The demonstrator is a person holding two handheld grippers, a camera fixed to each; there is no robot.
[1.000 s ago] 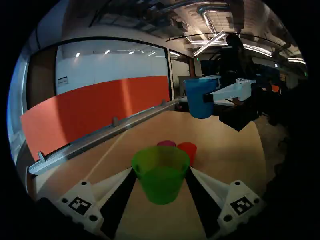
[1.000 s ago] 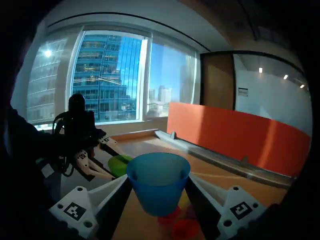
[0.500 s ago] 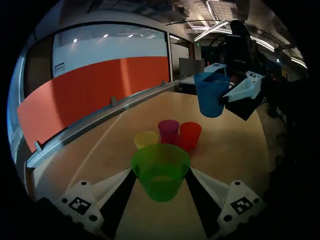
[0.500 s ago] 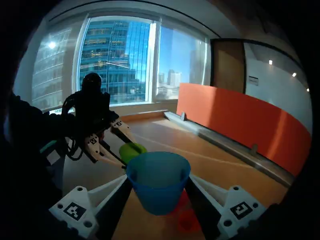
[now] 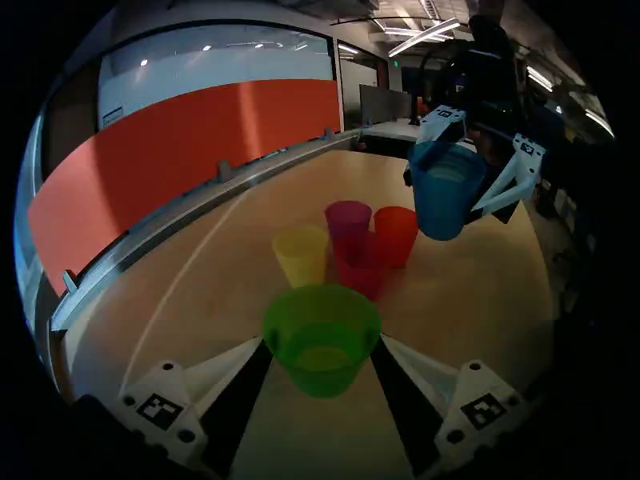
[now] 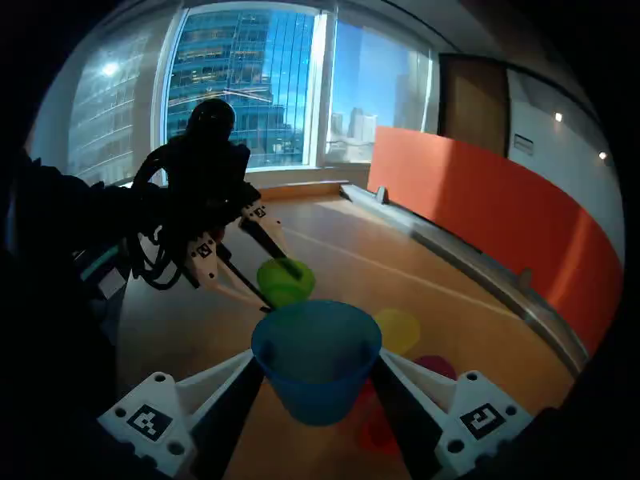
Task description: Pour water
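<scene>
My left gripper (image 5: 322, 344) clamps a translucent green plastic cup (image 5: 322, 368), my right gripper (image 6: 318, 370) a blue plastic cup (image 6: 316, 392). I hold both upright above the wooden table (image 5: 480, 304), beside the coloured cup cluster (image 5: 352, 240), apparently to avoid spilling water before pouring.

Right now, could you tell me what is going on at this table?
Two handheld grippers are at work. The left gripper is shut on a green cup, the right gripper on a blue cup, both held above the table. A yellow cup, a purple cup and red cups stand clustered on it. Nothing pours yet.
</scene>
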